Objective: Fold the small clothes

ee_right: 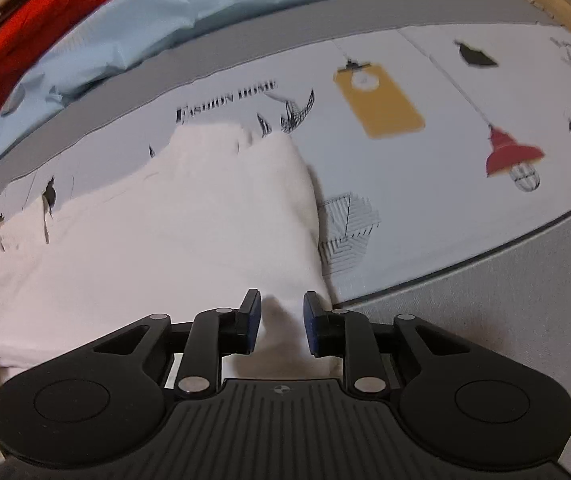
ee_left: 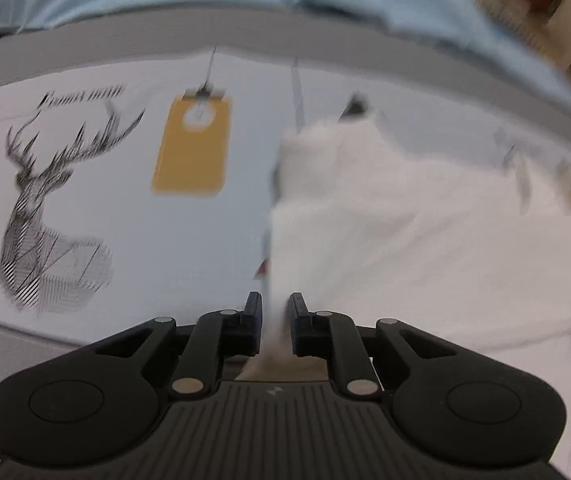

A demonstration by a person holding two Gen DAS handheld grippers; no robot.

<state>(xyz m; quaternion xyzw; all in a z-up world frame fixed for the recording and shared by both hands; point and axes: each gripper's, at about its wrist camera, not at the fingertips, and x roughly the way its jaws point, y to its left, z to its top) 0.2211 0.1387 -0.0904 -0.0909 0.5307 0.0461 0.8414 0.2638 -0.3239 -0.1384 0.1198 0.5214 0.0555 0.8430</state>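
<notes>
A white garment point(ee_left: 405, 220) lies bunched on a pale printed table cover point(ee_left: 189, 248), filling the right half of the left wrist view. Its left edge runs down into the narrow gap between the jaws of my left gripper point(ee_left: 276, 308), which stand slightly apart and do not clearly press on it. In the right wrist view the same white garment point(ee_right: 165, 232) spreads to the left. Its right corner sits between the blue pads of my right gripper point(ee_right: 282, 308), whose jaws are open with the cloth loose between them.
The cover point(ee_right: 425, 208) carries a deer print point(ee_left: 45, 216) and lamp prints, one yellow point(ee_right: 379, 98) and one red point(ee_right: 513, 154). Light blue fabric point(ee_right: 133, 24) lies along the back with a red garment point(ee_right: 45, 20) on it. Grey surface point(ee_right: 505, 304) borders the cover at the front right.
</notes>
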